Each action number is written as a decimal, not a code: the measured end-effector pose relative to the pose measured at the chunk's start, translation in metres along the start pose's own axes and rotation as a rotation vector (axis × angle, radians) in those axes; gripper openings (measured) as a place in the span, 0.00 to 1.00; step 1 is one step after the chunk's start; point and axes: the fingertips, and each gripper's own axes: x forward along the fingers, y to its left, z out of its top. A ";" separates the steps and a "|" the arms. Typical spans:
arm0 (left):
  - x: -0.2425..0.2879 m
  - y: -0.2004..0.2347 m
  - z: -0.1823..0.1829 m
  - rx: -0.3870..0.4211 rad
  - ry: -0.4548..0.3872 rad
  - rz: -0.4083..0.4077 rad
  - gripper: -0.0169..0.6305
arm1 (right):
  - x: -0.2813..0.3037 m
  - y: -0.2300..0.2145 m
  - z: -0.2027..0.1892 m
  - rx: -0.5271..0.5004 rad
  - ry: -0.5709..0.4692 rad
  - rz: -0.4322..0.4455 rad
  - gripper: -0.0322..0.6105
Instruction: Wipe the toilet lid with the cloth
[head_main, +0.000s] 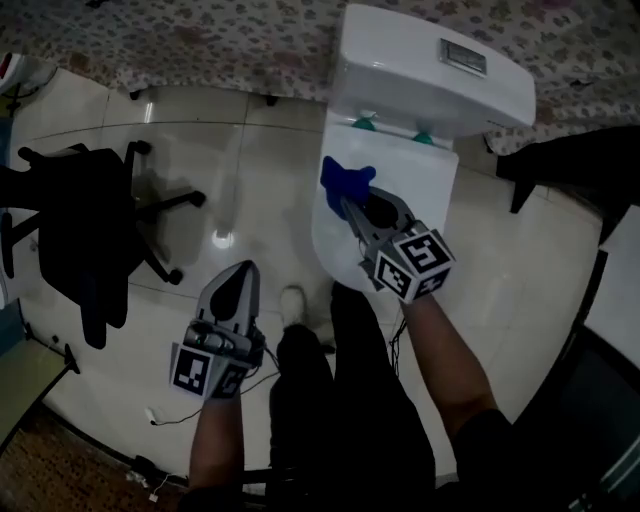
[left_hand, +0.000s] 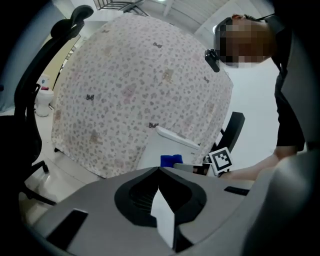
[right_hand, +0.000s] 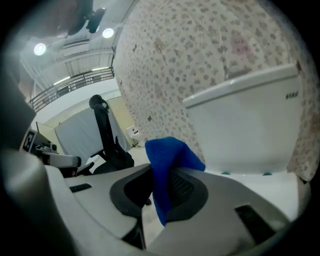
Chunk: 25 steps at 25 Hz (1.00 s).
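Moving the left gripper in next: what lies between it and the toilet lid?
In the head view, only bare floor tile separates the left gripper from the toilet lid; a shoe stands beside that stretch.

A glossy pale tiled floor (head_main: 240, 170) holds a black office chair (head_main: 85, 235) before a floral-patterned curtain (head_main: 200, 45).

Blue cloth (head_main: 345, 183), white toilet lid (head_main: 422, 180), pale floral-print drape (head_main: 200, 40), black office chair (head_main: 80, 230), cream floor tiles (head_main: 270, 150)
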 end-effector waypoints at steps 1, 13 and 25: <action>0.004 0.008 -0.008 -0.012 0.005 0.013 0.01 | 0.022 -0.009 -0.006 0.022 0.019 0.013 0.14; 0.043 0.025 -0.105 -0.133 0.130 0.040 0.01 | 0.138 -0.136 -0.095 0.192 0.330 -0.138 0.14; 0.088 0.008 -0.128 -0.121 0.183 -0.030 0.01 | 0.060 -0.210 -0.109 -0.046 0.363 -0.267 0.14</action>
